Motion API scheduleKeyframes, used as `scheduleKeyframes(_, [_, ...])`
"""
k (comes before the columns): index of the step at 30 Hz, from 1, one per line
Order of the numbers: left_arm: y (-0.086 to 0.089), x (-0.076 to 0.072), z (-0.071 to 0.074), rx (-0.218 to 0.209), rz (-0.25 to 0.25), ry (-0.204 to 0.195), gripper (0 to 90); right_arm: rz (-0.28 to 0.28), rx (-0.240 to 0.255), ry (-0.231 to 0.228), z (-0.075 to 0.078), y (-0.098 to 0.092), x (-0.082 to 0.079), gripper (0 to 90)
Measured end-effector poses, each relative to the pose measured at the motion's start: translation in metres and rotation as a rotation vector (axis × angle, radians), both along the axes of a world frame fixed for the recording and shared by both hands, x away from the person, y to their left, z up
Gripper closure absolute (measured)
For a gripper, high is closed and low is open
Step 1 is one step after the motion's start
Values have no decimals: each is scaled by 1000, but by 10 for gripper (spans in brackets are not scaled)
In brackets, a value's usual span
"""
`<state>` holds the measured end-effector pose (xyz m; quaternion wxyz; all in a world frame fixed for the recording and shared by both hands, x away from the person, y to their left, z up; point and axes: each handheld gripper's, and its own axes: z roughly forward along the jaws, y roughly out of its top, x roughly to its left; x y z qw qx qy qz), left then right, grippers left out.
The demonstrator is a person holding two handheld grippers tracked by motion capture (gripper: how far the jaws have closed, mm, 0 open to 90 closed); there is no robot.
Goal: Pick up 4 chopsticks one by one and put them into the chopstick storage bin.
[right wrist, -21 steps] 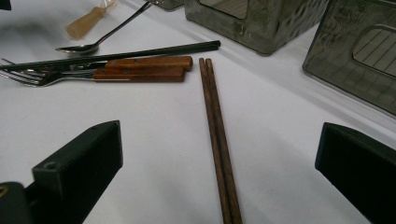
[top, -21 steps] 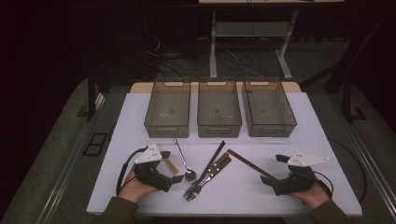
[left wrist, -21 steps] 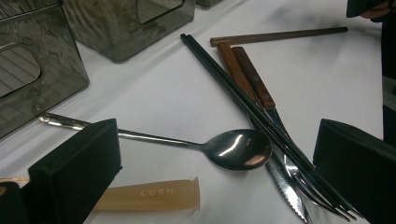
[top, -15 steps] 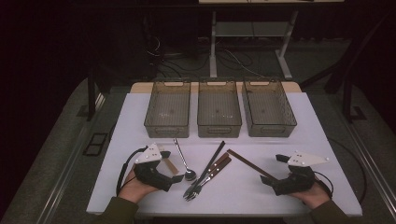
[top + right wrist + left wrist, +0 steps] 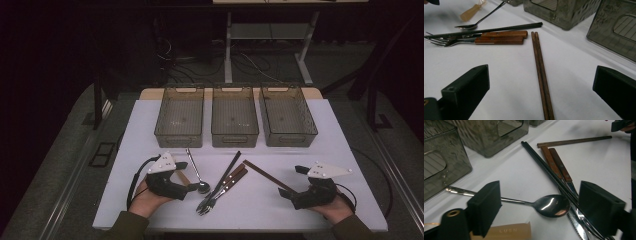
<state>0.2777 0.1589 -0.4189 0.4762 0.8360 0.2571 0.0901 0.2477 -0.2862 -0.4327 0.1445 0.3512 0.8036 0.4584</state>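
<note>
You work at a white tabletop (image 5: 300,210) in a dark room; grey floor lies around it, and cables and the legs of another table stand behind. Three smoky bins (image 5: 235,117) sit side by side along the far edge.

Your left claw (image 5: 189,175) rests near the front left, released, its pads wide apart with the spoon (image 5: 551,205) lying on the cloth between them, untouched. A tan packet (image 5: 509,232) lies just below that claw.

Your right claw (image 5: 290,181) rests at the front right, also released, pads wide on either side of the brown chopsticks (image 5: 541,75), which lie flat and touch neither pad.

Between your hands lie black chopsticks (image 5: 227,176) across a wood-handled knife and fork (image 5: 231,181), their tips near the spoon's bowl.
</note>
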Motion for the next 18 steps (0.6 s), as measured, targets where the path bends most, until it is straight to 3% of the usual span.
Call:
scheduleKeyframes(5, [-6,5,0,22,-14,-1,361,-6,0,9,-1,0,1,5])
scheduleKeyframes(8, [-10,8,-2,27,-35,2,515,-7,-1,9,-1,-1,1,5])
scheduleKeyframes(9, [-14,11,-4,35,-48,31,568,-7,-1,10,-1,0,1,5])
scheduleKeyframes(14, [-22,15,-9,63,-69,68,783,-7,-5,10,-2,-1,0,5])
scheduleKeyframes(18, [-31,19,-11,73,-90,93,889,-13,-4,11,-2,-1,1,5])
